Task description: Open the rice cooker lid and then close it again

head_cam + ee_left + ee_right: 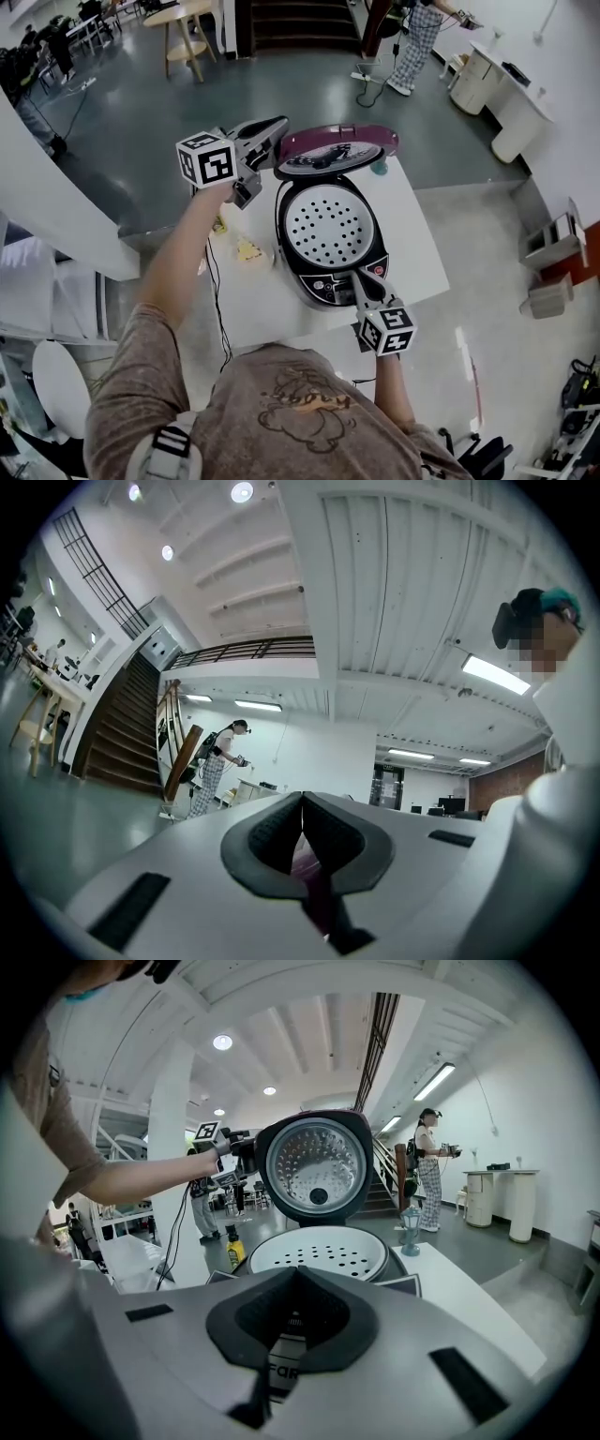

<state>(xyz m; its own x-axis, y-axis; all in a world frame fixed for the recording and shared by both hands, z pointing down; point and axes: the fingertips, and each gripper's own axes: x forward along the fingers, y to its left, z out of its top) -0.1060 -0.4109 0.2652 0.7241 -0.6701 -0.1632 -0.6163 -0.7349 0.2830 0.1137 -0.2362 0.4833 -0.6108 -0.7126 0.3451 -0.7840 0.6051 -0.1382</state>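
On the white surface (417, 248), the rice cooker (280, 225), its maroon lid (337, 148) swung up on the rear hinge and standing upright. Inside the body, a white perforated tray (328, 225), uncovered.

At the lid's left edge, the left claw (279, 128): pads pressed fully together, tips against the rim, only a sliver of maroon visible in the slit below them. Actual hold on the rim unclear.

At the cooker's front, the right claw (360, 279): pads likewise together, with nothing gripped, tips at the control panel (323, 289), with printed letters visible just past the pads.

Behind the cooker's right rear corner, beside the raised lid, a small teal lantern-shaped thing (410, 1227). Left of the cooker, a yellow bottle (232, 1249) and a black cable (217, 291) trailing off the surface's near edge.

Far beyond the cooker, out on the floor, a person in checked trousers (429, 1171) beside a white counter (502, 1199).
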